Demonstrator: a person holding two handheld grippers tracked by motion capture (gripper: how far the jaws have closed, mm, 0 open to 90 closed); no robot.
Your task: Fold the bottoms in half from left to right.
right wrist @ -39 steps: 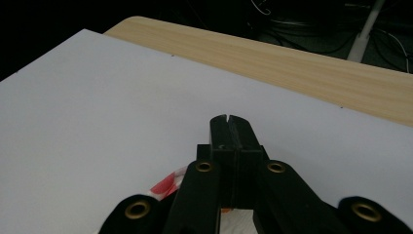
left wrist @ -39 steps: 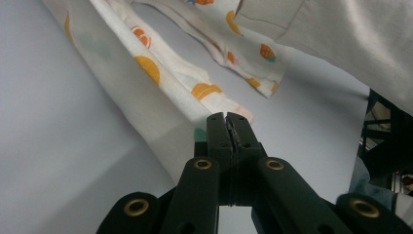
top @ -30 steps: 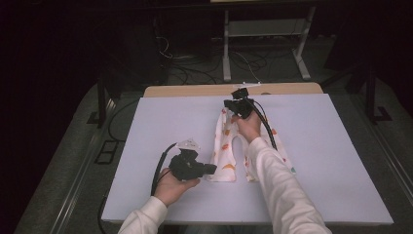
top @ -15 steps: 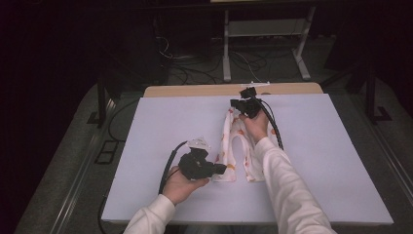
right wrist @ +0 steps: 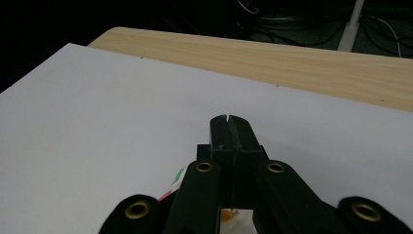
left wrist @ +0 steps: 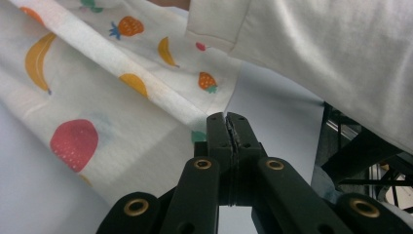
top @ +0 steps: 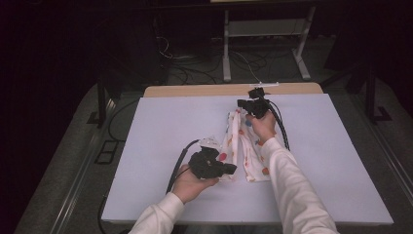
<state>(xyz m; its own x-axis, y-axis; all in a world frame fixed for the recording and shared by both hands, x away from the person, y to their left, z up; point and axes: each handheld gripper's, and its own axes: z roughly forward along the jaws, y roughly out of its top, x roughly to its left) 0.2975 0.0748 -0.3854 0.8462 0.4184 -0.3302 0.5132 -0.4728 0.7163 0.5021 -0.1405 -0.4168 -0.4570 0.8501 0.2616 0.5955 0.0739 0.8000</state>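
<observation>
While the fruit cloth [top: 242, 148] is stretched long and narrow near the middle of the white tabletop [top: 160, 126], each end of it is pinched by a claw. The left claw [top: 234, 169] is shut tight on the near end of the cloth, and the right claw [top: 239, 104] is shut tight on the far end, where a bit of printed cloth can be seen under the jaws. The cloth is bunched into soft folds along its length, so the folding or smoothing looks only partly done; it likely has to be laid flat and let go. The cloth is thin and soft, cream white, with bananas, strawberries and oranges printed on it. Beyond the cloth, a strip of pale wood [top: 209, 89] is seen at the far edge of the smooth tabletop.
</observation>
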